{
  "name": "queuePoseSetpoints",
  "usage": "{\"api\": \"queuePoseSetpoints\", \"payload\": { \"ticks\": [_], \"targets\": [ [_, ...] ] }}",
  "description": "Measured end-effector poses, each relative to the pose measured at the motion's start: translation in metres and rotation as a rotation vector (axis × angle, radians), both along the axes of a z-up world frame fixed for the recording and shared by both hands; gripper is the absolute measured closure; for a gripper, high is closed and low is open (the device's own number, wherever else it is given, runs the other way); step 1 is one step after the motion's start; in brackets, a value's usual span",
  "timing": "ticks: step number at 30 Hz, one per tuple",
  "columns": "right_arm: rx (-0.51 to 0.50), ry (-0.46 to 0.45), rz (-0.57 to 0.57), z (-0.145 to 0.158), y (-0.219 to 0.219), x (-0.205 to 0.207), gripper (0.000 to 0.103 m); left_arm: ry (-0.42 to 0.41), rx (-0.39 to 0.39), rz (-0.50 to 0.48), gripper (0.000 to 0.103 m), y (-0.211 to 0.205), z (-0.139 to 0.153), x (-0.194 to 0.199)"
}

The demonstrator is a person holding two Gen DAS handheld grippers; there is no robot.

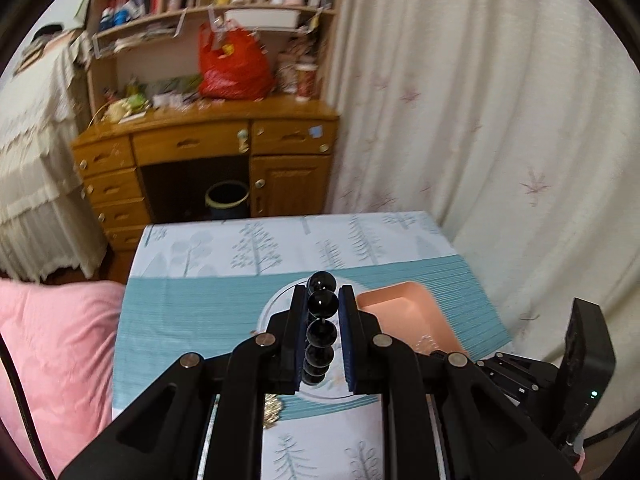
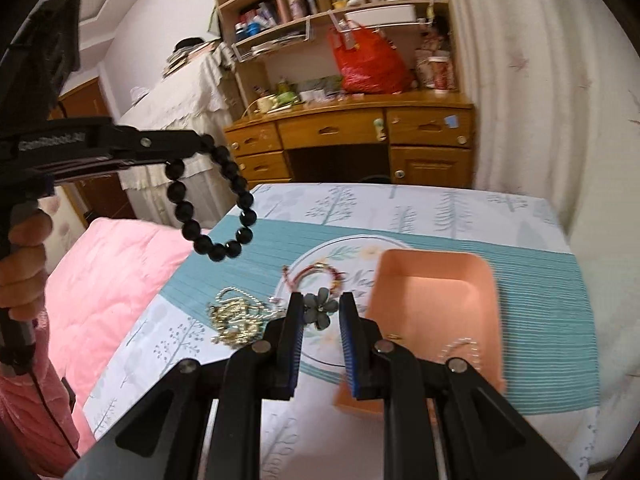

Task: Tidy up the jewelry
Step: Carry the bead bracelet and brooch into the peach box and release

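Note:
My left gripper is shut on a black bead bracelet and holds it above the table; in the right wrist view the bracelet hangs from the left gripper at the upper left. My right gripper is open, its jaws on either side of a grey flower ornament on the cloth. A red cord bracelet and a gold chain pile lie beside it. A pink tray stands to the right with a clear beaded piece inside it.
The table carries a blue and white tree-print cloth. A pink quilt lies to the left. A wooden desk with shelves and a cream curtain stand behind the table. The right gripper's body shows at lower right.

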State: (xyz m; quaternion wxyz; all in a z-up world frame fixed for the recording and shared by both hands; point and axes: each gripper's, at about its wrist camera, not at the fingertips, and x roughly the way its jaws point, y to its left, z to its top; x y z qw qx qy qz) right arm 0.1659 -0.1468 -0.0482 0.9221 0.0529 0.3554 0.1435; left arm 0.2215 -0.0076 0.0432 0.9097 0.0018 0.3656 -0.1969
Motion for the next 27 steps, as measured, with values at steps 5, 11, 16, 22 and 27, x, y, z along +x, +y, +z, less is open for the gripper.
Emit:
{"api": "queuePoseSetpoints", "payload": {
  "ticks": [5, 11, 16, 22, 27],
  "targets": [
    [-0.002, -0.005, -0.056, 0.001, -0.025, -0.006, 0.085, -0.010, 0.003, -0.060, 0.090, -0.030, 0.005, -0.003],
    [0.002, 0.007, -0.103, -0.003, -0.049, -0.009, 0.085, 0.024, 0.008, -0.130, 0.090, -0.066, -0.006, 0.001],
    [0.012, 0.032, -0.125, -0.013, -0.063, -0.008, 0.085, 0.050, 0.025, -0.161, 0.090, -0.092, -0.021, 0.010],
    [0.032, 0.068, -0.138, -0.029, -0.075, -0.001, 0.085, 0.107, 0.039, -0.202, 0.089, -0.119, -0.048, 0.025],
    [0.043, 0.147, -0.170, -0.044, -0.083, 0.004, 0.067, 0.135, 0.099, -0.195, 0.078, -0.130, -0.061, 0.028]
  ]
}}
